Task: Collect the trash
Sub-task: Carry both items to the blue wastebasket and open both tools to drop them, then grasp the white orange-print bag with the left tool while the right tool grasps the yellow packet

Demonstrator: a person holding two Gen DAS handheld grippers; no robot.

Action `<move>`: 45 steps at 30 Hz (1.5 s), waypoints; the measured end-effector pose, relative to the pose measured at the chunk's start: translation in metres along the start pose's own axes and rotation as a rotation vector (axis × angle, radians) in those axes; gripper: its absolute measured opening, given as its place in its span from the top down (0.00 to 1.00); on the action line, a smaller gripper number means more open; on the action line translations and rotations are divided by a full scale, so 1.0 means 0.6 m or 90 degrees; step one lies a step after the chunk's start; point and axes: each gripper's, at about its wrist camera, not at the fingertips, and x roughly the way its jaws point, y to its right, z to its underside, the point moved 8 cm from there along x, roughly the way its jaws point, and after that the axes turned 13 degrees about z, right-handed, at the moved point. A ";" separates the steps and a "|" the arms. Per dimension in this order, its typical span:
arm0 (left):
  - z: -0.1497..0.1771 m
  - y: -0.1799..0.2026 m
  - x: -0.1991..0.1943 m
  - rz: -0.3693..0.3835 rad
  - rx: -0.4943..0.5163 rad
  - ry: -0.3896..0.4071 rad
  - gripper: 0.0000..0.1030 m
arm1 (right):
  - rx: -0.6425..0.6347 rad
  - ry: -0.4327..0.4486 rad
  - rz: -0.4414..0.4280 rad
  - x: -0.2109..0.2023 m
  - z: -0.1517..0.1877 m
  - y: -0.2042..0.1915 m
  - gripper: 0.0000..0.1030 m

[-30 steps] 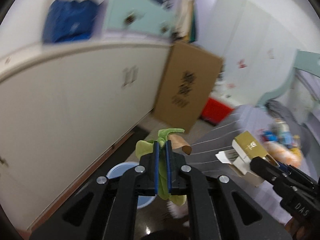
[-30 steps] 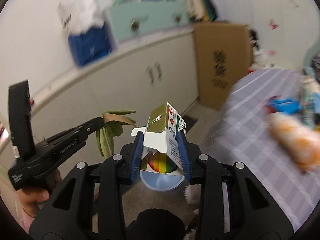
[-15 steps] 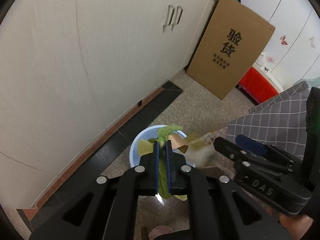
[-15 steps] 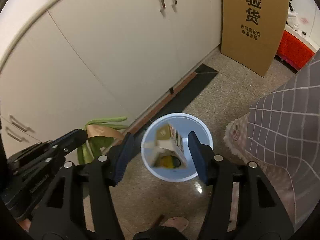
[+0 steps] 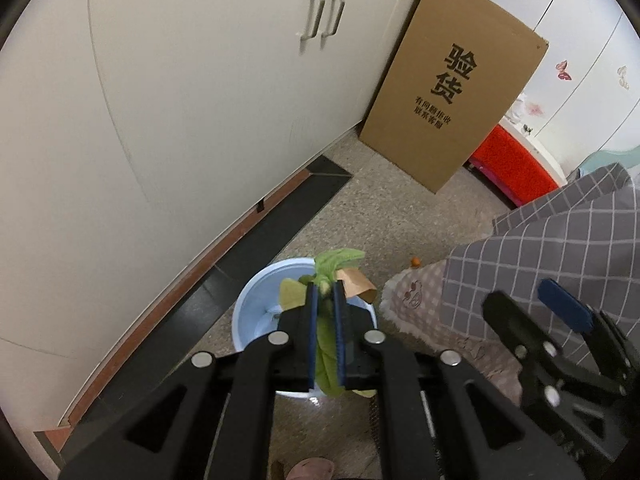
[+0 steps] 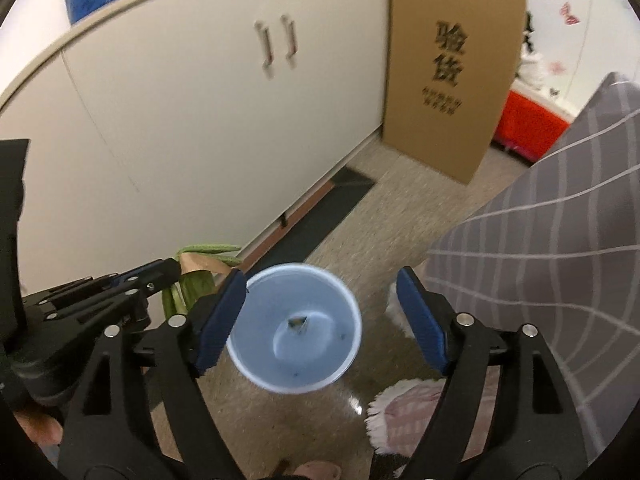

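Observation:
A light blue bin (image 6: 296,328) stands on the floor by the white cabinets; it also shows in the left wrist view (image 5: 264,304). A small carton (image 6: 298,325) lies at its bottom. My left gripper (image 5: 325,300) is shut on a bunch of green leaves with a brown paper band (image 5: 334,264), held above the bin's rim; the bunch shows in the right wrist view (image 6: 200,268) left of the bin. My right gripper (image 6: 320,316) is open and empty directly above the bin; it also shows in the left wrist view (image 5: 536,312).
White cabinet doors (image 5: 180,100) run along the left. A big cardboard box (image 5: 452,88) leans at the cabinet's end, a red box (image 5: 512,172) behind it. A grey checked cloth (image 6: 560,240) hangs at the right. A fluffy slipper (image 6: 404,412) lies on the speckled floor.
My right gripper opened and the carton fell into the bin. Both grippers tilted down from the table toward the bin. The left stays shut on the leaves.

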 end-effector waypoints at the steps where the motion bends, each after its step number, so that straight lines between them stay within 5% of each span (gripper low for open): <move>1: -0.007 0.004 -0.003 0.002 -0.003 0.006 0.76 | 0.006 0.007 0.002 -0.007 -0.002 0.005 0.24; 2: -0.013 0.007 -0.005 0.004 -0.006 0.010 0.65 | 0.015 0.017 0.003 -0.016 -0.007 0.011 0.23; 3: -0.020 0.011 -0.011 0.002 -0.009 0.018 0.41 | 0.021 0.023 0.003 -0.023 -0.009 0.015 0.22; 4: -0.025 0.009 -0.021 -0.005 -0.012 0.030 0.32 | 0.029 0.028 0.004 -0.030 -0.012 0.019 0.21; 17: -0.020 0.067 -0.219 0.003 -0.008 0.146 0.27 | 0.080 0.100 -0.075 -0.209 -0.049 0.037 0.19; 25: -0.002 0.253 -0.328 0.077 0.093 0.201 0.23 | 0.144 0.180 -0.058 -0.364 -0.048 0.153 0.17; 29: 0.030 0.368 -0.332 0.147 0.131 0.175 0.19 | 0.196 0.206 0.008 -0.420 -0.022 0.265 0.16; 38: 0.112 0.586 -0.270 0.216 0.203 0.096 0.14 | 0.352 0.198 0.137 -0.468 0.091 0.509 0.10; 45: 0.146 0.671 -0.172 0.230 0.162 0.019 0.14 | 0.437 0.145 0.157 -0.440 0.173 0.614 0.10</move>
